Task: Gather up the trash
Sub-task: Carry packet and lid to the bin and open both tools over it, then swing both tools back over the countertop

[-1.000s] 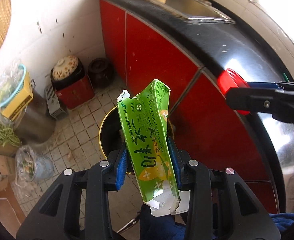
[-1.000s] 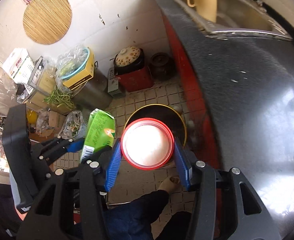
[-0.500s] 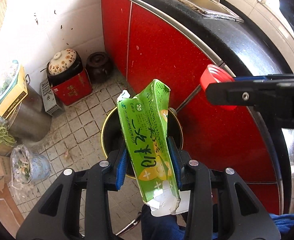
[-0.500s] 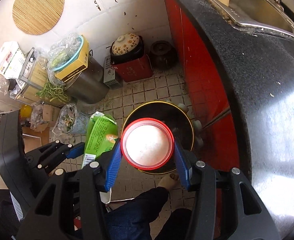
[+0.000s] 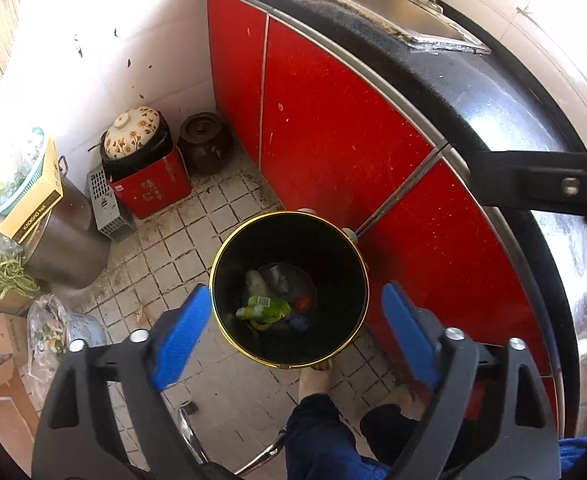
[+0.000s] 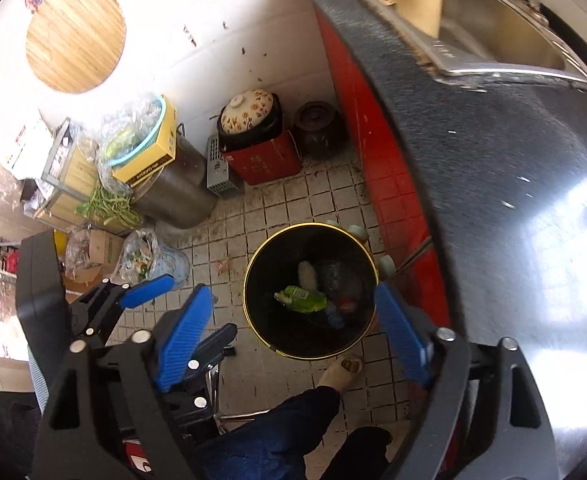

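Through the left wrist camera, my left gripper [image 5: 293,320], jaws just spread wide and empty, hung above a round black bin [image 5: 229,256] with a gold rim. A crumpled green carton [image 5: 267,309] lay at its bottom.

Through the right camera, my right gripper [image 6: 293,330], jaws likewise just opened, held nothing; the carton lay in the bin below.

Below my two grippers, a bin [image 5: 229,280] stands on the tiled floor [image 5: 197,236], just beside the cabinet doors [image 5: 333,128] under the counter [image 5: 473,92]. In it lie a carton [image 5: 267,307] and other scraps. A lidded pot [image 5: 133,134] on a box [image 5: 155,190] and a jar [image 5: 203,140] sit in the far corner; a sink [image 6: 493,20] is set into the counter behind. A foot [image 6: 341,372] rests near the bin's rim
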